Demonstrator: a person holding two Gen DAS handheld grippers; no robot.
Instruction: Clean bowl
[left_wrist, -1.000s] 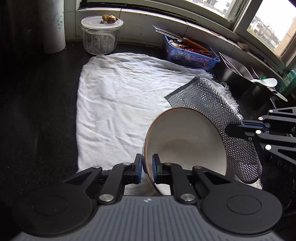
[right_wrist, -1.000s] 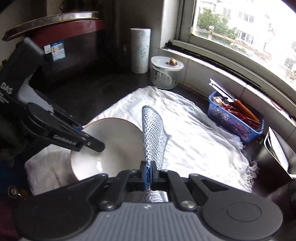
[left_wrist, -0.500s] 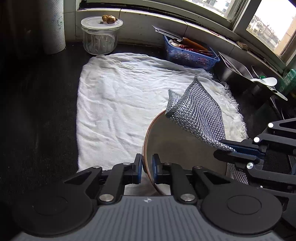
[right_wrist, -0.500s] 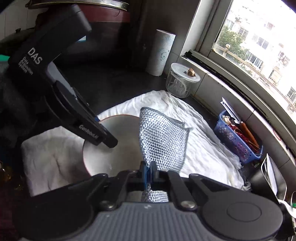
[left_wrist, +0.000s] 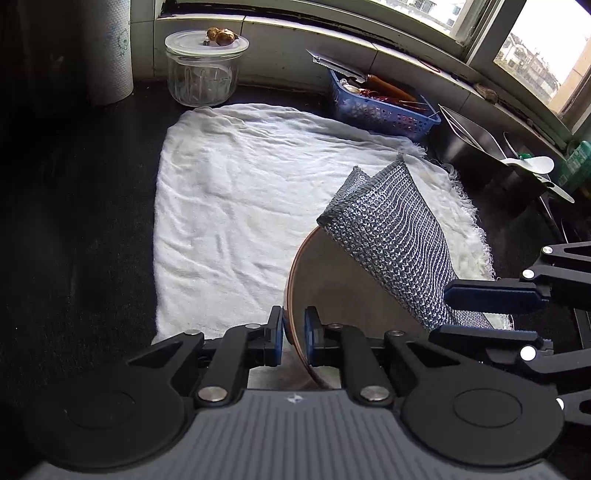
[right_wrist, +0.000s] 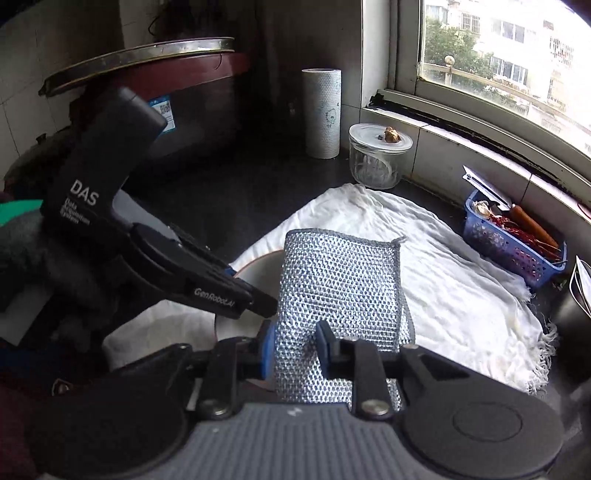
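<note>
The cloth (left_wrist: 391, 243) has swung up and over since a moment ago: it hung beside the bowl (left_wrist: 325, 288) then, and now it lies across the bowl's open side. The bowl is tipped up on its edge, low and to the right over the white towel (left_wrist: 236, 206). The left gripper (left_wrist: 293, 334) is clamped on the bowl's rim, one finger inside and one outside. The right gripper (right_wrist: 295, 345) pinches the shiny mesh cloth, though its fingers look a bit wider apart in its own view, with the cloth bunched between them. I think the step in hand is wiping the inside of the bowl. I cannot see if the bowl is dirty or already clean. Next, the cloth should press flat on the inside and rub around, while the left gripper holds the bowl steady so it does not slip or turn. Farther out on the dark tabletop (left_wrist: 74, 221) stand a glass jar (left_wrist: 203, 70), a paper roll (left_wrist: 107, 55) and a blue basket (left_wrist: 384, 110) near the window.
</note>
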